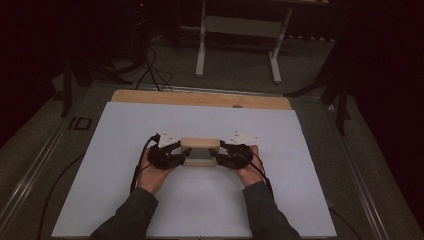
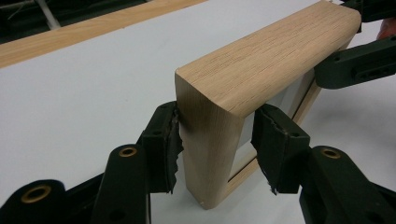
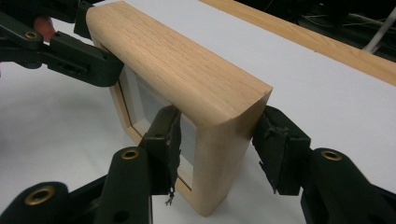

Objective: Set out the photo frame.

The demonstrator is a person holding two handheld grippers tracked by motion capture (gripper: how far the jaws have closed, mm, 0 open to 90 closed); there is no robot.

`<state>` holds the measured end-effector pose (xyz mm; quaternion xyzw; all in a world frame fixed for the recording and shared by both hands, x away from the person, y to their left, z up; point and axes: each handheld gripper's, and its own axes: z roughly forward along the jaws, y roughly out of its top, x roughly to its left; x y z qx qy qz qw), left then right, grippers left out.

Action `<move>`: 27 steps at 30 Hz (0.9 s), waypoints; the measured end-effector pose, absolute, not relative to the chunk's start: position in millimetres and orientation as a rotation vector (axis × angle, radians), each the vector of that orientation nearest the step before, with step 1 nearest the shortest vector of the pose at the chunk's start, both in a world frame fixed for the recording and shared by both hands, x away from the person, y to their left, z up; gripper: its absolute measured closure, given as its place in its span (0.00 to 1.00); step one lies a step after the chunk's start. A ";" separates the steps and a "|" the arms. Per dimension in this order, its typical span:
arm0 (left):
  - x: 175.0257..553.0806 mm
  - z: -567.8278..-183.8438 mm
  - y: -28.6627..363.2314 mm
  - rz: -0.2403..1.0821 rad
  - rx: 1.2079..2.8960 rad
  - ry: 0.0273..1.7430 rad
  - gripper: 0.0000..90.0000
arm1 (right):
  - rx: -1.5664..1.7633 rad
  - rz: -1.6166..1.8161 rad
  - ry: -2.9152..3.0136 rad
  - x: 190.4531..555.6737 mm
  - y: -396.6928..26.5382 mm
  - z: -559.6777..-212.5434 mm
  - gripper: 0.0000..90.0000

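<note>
You've got the light oak square picture frame [image 1: 200,151] standing upright on the white bench [image 1: 125,130], left hand-held gripper [image 2: 215,140] and right hand-held gripper [image 3: 217,142] each loosely straddling an end post, so a lopsided squeeze could tip it.

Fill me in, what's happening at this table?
A person holds a wooden frame upright on the white table sheet, one gripper at each end. The left gripper straddles one side post, the right gripper the other. Small gaps show beside some pads, so a firm clamp can't be confirmed.
</note>
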<state>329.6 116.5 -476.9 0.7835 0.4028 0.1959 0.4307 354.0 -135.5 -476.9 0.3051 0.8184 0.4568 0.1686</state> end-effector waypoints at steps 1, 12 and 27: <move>329.5 -476.6 117.2 0.491 1.957 1.005 0.58 | 0.867 1.301 2.327 354.0 -135.2 -477.0 0.57; 330.0 -476.8 121.9 0.467 1.940 1.017 0.57 | 0.875 1.321 2.325 352.5 -133.0 -477.8 0.58; 331.4 -484.2 125.7 0.439 1.905 1.021 0.56 | 0.894 1.300 2.333 351.2 -134.5 -485.3 0.60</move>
